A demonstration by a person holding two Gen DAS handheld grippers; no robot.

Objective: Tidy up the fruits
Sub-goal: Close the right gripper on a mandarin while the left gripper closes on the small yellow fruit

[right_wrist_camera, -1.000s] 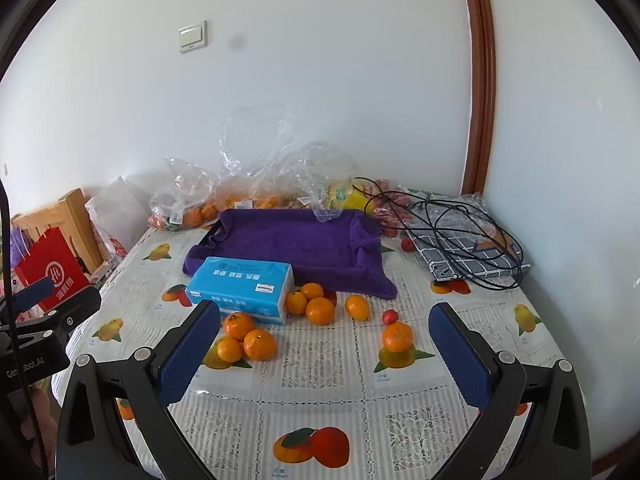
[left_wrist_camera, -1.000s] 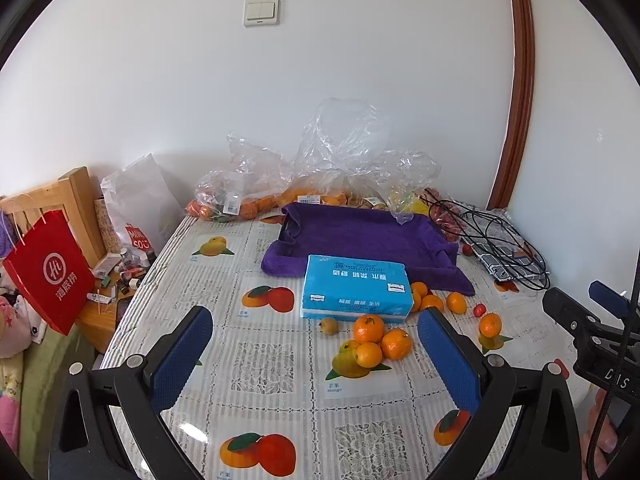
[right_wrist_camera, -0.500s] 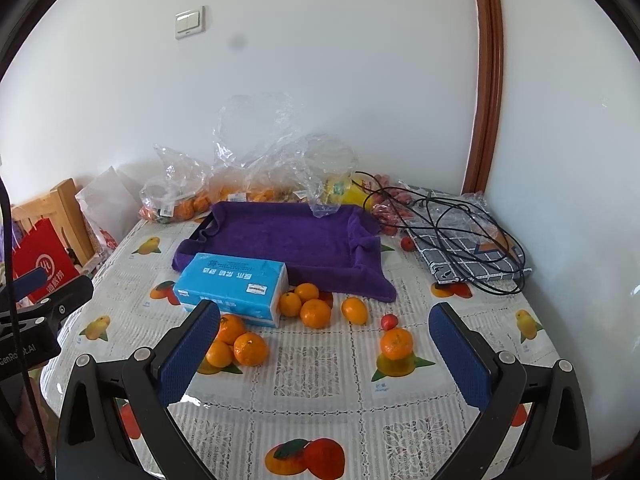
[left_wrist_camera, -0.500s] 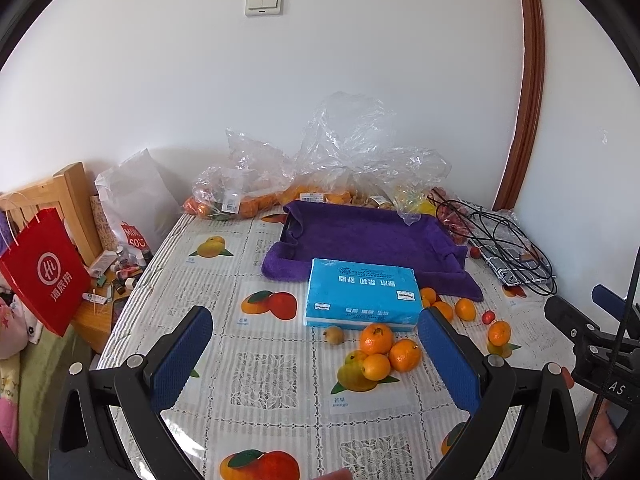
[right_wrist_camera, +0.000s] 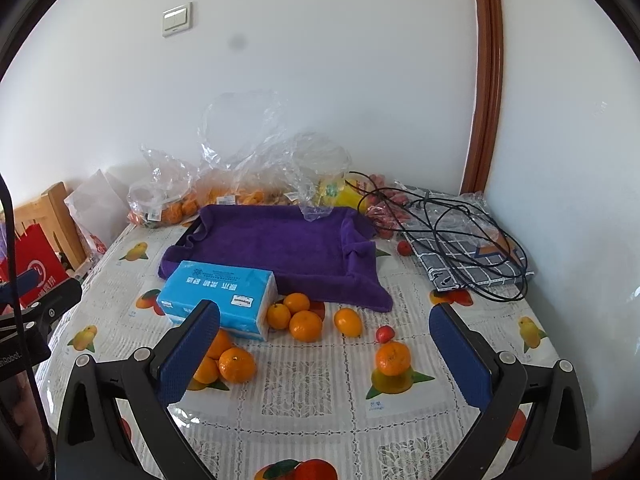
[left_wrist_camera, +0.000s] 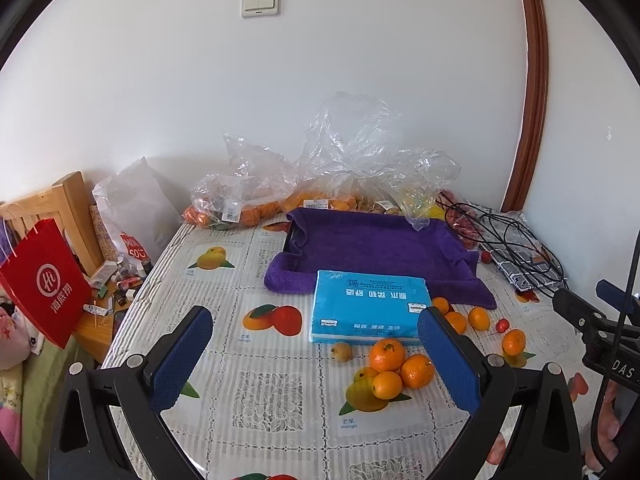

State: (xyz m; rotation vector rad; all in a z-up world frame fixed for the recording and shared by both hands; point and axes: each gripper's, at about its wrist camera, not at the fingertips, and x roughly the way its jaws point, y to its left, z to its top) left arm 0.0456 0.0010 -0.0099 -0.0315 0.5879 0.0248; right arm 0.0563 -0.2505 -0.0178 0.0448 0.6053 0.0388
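Left wrist view shows both grippers have drifted nearer the table, the left gripper (left_wrist_camera: pixel 312 354) and right gripper (right_wrist_camera: pixel 324 352) wide and empty; oranges (right_wrist_camera: pixel 306 325) remain loose beside the tissue box (right_wrist_camera: pixel 218 298), nothing sorted yet

Domestic room, probably a dining corner of a home. Evidence: table (right_wrist_camera: pixel 304 396) under a fruit-print plastic cloth, set against a plain white wall with a light switch (left_wrist_camera: pixel 260 2) and brown wooden trim (right_wrist_camera: pixel 486 80). Tissue pack (right_wrist_camera: pixel 218 298), purple towel (right_wrist_camera: pixel 280 248), grocery bags of fruit (left_wrist_camera: pixel 320 184), loose oranges (right_wrist_camera: pixel 306 325), tangled cables (right_wrist_camera: pixel 460 220). Wooden chair (left_wrist_camera: pixel 72 208) and red shopping bag (left_wrist_camera: pixel 46 280) alongside.
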